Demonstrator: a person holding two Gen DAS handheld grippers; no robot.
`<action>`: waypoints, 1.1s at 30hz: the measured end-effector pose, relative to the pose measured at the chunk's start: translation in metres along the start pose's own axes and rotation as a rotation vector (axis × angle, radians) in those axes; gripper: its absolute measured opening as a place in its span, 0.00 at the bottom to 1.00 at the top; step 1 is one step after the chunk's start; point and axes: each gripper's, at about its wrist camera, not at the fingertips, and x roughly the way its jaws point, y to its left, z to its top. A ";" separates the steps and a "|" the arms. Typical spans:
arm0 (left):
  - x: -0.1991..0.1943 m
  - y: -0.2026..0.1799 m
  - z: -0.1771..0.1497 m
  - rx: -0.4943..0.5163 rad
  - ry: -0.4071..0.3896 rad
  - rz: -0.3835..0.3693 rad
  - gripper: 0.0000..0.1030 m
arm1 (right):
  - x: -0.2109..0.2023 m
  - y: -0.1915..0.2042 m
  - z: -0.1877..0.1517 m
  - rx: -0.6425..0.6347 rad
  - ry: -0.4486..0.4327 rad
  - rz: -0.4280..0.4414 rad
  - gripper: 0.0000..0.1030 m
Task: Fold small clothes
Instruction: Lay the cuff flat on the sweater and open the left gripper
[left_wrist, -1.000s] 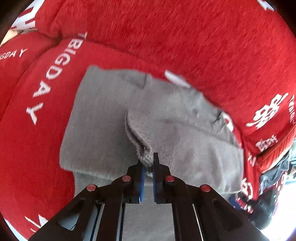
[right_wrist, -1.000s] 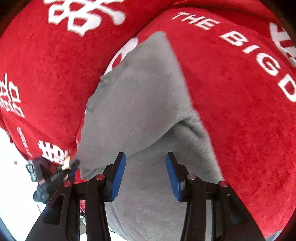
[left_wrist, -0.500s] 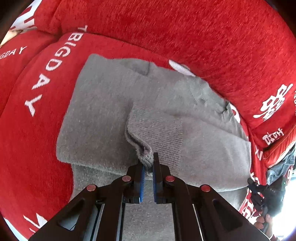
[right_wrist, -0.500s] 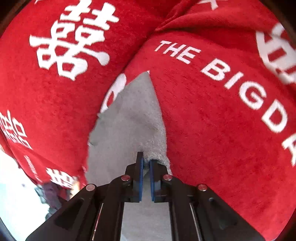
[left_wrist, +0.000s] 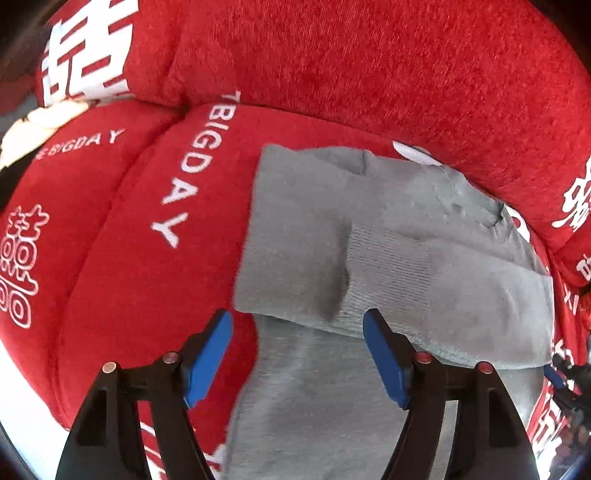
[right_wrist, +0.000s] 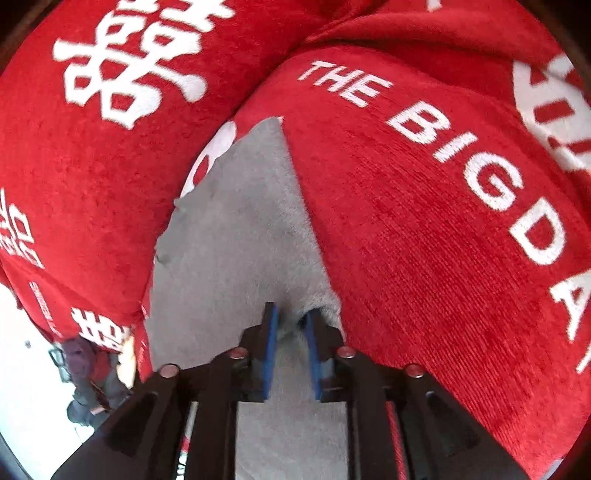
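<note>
Grey knit garment lies folded on a red sofa cover printed with white lettering, taking up the centre and the 3 o'clock side of the left wrist view; a ribbed cuff is laid across its middle, and a lower layer runs down toward 6 o'clock. Left gripper: jaws have just been opening and stand wide, blue pads clear of the cloth; the folded edge lies in the gap between them, not pressed (the left pad sits over the red cover at about 7 o'clock of the garment). Right gripper: jaws have just been opening, now a narrow gap; a bump of the grey fabric sits between the blue pads, and I cannot tell whether they press on it. In the right wrist view the garment narrows toward 12 o'clock, with red cover on both sides.
</note>
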 end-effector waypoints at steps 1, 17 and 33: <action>0.000 0.003 0.001 0.003 0.008 -0.004 0.72 | -0.004 0.004 -0.002 -0.019 -0.001 -0.014 0.39; 0.041 0.034 0.026 -0.016 0.139 -0.242 0.31 | 0.012 -0.016 0.026 -0.035 0.083 0.099 0.45; 0.028 0.042 0.015 0.054 0.032 -0.024 0.68 | 0.011 0.000 0.023 -0.206 0.082 -0.070 0.18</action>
